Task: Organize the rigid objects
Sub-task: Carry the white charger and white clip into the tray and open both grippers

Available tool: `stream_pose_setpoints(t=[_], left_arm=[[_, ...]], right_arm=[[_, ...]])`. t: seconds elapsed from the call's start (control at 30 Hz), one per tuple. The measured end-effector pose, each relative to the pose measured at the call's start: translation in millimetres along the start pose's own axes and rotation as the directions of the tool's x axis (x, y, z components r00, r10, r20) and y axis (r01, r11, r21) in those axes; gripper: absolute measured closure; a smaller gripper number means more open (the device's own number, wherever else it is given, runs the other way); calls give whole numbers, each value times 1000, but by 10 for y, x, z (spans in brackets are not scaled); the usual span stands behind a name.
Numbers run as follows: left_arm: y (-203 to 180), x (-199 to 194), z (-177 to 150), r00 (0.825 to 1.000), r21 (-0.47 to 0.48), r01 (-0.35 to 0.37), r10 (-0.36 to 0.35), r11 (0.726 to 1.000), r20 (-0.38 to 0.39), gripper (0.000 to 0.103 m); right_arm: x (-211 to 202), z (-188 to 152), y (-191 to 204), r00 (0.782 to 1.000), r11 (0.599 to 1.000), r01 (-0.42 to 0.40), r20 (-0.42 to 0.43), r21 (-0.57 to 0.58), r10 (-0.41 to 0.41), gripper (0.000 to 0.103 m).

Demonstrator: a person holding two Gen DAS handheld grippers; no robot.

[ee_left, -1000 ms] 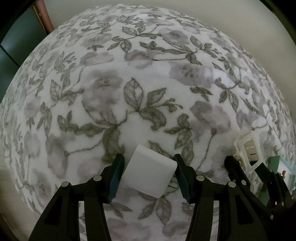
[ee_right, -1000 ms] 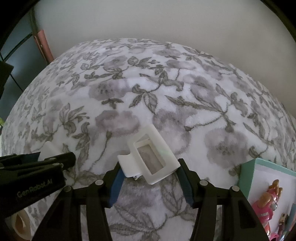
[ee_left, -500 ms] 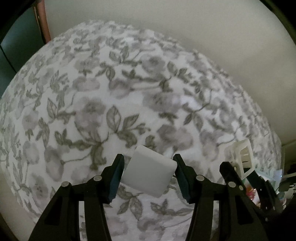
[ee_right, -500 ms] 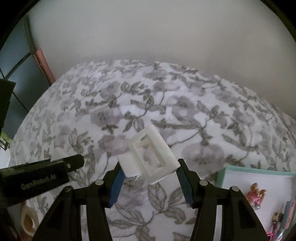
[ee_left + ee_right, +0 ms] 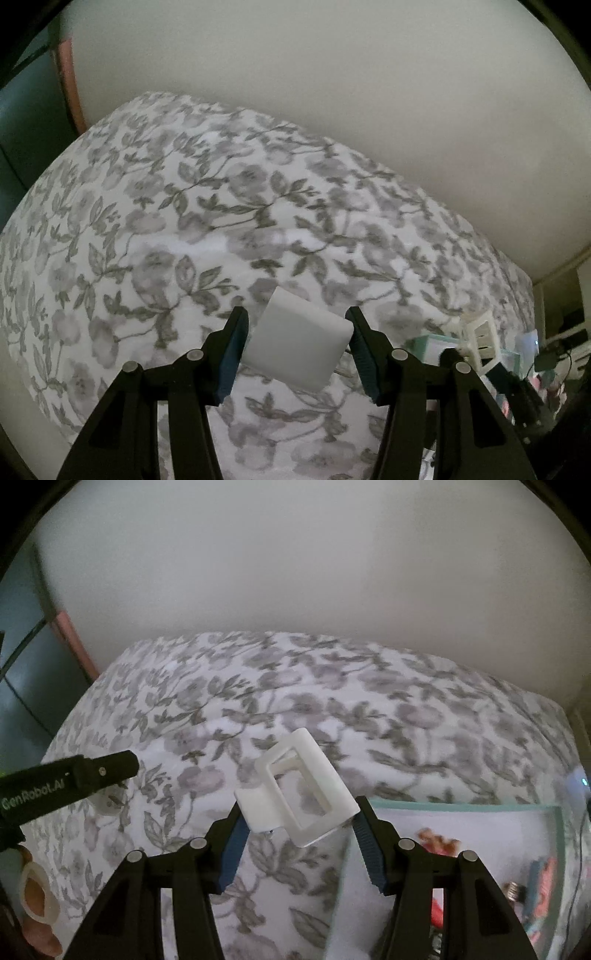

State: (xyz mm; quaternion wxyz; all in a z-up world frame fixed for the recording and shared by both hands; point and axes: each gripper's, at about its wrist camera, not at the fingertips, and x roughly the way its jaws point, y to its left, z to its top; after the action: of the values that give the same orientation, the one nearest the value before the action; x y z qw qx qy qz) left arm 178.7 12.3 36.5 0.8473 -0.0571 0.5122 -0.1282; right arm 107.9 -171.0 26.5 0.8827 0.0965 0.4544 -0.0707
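— Grip check on my left gripper point(image 5: 297, 345)?
— Fingers clamped on the white square block point(image 5: 298, 349), held clear above the floral bedspread point(image 5: 184, 240)
— And my right gripper point(image 5: 297, 829)?
— Fingers pinched on the white hair claw clip point(image 5: 299, 794), also lifted off the bedspread, just left of the teal-rimmed tray point(image 5: 461, 804), which sits on the bedspread holding small toys

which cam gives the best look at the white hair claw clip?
Right wrist. The white claw clip sits centred between the right gripper fingers, its open rectangular frame plain to see. The left wrist view shows it only small and blurred at the right edge, partly behind the gripper's black body.
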Motion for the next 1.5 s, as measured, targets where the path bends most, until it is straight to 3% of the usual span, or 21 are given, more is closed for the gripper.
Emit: stream_pose_setpoints(t=[0.33,0.57,0.77,0.97,1.2,1.5], left_arm=[[-581,-316,-158,998,147,25,-34,989,54,47],[-936,-514,-317,993,229,78,-96,970,68,47],[-1263,-535,-535,991,304,103,-123,947,46,47],[-1560,-464,-789,987,369,153,-157,917,-18,47],[-1902,-376,-1058,990,462,142,-135,876,-49,47],[-2066,-188,-1212,986,477,165,-130,863,-105,47]], right_arm=[[-556,-59,-583,999,988,17,30,154,-22,45],[-777,-268,-973,998,971,60,18,230,-66,45],[-861,-473,-1337,997,942,75,-14,328,-75,45],[-932,-650,-1535,993,927,119,-52,355,-108,45],[-1051,-811,-1687,987,912,161,-70,377,-145,45],[-958,-942,-1896,982,893,183,-121,411,-145,45]])
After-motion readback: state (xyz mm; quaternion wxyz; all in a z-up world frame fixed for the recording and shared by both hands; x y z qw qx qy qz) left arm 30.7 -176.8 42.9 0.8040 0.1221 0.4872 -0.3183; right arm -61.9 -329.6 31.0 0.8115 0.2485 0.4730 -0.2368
